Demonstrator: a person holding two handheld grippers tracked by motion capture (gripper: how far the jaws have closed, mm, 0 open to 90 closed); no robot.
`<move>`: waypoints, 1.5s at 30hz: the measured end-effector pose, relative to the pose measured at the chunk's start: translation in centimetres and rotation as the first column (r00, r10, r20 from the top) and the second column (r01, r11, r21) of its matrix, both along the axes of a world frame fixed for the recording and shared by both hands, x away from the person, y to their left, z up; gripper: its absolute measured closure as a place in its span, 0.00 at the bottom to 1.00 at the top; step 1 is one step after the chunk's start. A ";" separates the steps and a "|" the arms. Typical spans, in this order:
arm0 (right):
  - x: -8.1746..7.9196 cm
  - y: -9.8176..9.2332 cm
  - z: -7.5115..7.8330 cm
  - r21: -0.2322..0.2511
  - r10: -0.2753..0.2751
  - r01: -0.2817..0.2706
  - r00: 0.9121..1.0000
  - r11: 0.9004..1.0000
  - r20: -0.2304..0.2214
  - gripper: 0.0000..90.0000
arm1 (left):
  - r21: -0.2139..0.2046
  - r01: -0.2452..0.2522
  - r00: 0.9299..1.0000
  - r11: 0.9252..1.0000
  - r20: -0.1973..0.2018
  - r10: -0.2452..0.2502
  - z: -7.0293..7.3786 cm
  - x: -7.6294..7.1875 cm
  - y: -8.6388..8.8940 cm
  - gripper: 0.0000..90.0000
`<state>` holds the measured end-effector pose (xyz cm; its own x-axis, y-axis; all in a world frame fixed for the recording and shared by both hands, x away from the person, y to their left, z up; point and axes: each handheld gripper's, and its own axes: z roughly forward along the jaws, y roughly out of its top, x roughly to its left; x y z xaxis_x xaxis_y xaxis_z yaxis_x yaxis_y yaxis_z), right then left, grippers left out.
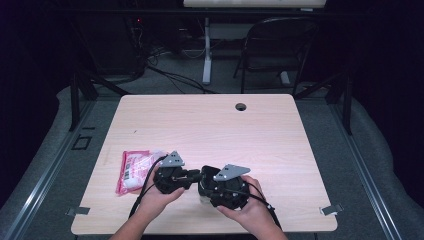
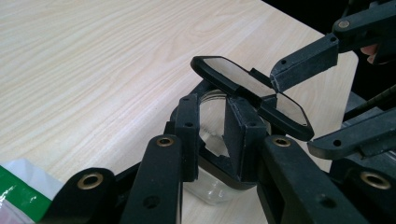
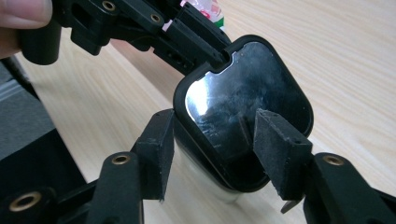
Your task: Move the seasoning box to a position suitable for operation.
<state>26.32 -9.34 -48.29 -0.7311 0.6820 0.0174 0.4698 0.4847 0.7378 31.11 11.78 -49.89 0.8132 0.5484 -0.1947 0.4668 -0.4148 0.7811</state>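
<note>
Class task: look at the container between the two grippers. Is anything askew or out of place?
Yes. The black lid sits tilted, lifted off the clear container rather than flat on its mouth. Nothing looks spilled or broken.

Clear jar (image 2: 212, 189), black lid (image 3: 243, 100) (glossy); pale woodgrain table (image 1: 210, 125); pink-white packet (image 1: 132, 171).

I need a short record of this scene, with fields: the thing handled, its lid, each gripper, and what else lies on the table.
Thing: clear jar
Lid: black, flipped open, shiny inner face
Left gripper: jaws at the jar's mouth; grip unclear
Right gripper: open, one jaw on each side of the lid
Also on table: pink packet, left of the hands
</note>
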 end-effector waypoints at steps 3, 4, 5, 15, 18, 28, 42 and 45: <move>-0.1 0.2 -0.1 0.007 -0.001 0.000 1.000 1.000 0.012 0.55 | 0.013 -0.002 1.000 1.000 0.011 0.002 -0.3 0.0 -0.2 0.81; -0.1 0.2 0.0 0.008 0.000 0.000 1.000 1.000 0.010 0.56 | 0.019 -0.004 1.000 1.000 0.009 0.003 -0.3 0.0 -0.2 0.81; -0.1 0.1 0.0 0.011 0.001 -0.001 1.000 1.000 0.005 0.56 | 0.019 -0.008 1.000 1.000 0.010 0.008 -0.5 0.0 -0.2 0.81; 0.1 -0.3 0.1 0.015 -0.009 0.009 1.000 1.000 -0.002 0.58 | 0.049 -0.029 1.000 0.998 0.007 0.029 -1.3 0.1 -0.7 0.79; -0.2 0.3 -0.2 -0.007 0.014 -0.014 1.000 1.000 0.004 0.54 | 0.041 -0.034 0.999 0.999 0.004 0.034 -1.2 0.0 -0.6 0.79; -0.6 1.6 -1.1 -0.135 0.000 0.021 0.988 0.991 0.155 0.45 | 0.037 -0.051 0.999 0.998 0.014 0.050 -1.0 0.0 -0.6 0.73; -0.3 0.8 -0.6 -0.061 -0.029 0.035 0.995 0.998 0.098 0.48 | 0.058 -0.057 0.998 0.997 0.008 0.057 -2.1 0.3 -1.0 0.68; -0.2 0.5 -0.4 -0.041 -0.029 0.033 0.996 0.999 0.087 0.49 | 0.047 -0.055 0.998 0.997 0.004 0.055 -2.3 0.3 -1.1 0.69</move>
<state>26.11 -8.84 -48.72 -0.7072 0.7031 -0.0740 0.4207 0.5027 0.7552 31.44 10.67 -52.15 0.7820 0.6010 -0.1650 0.4877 -0.4252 0.7625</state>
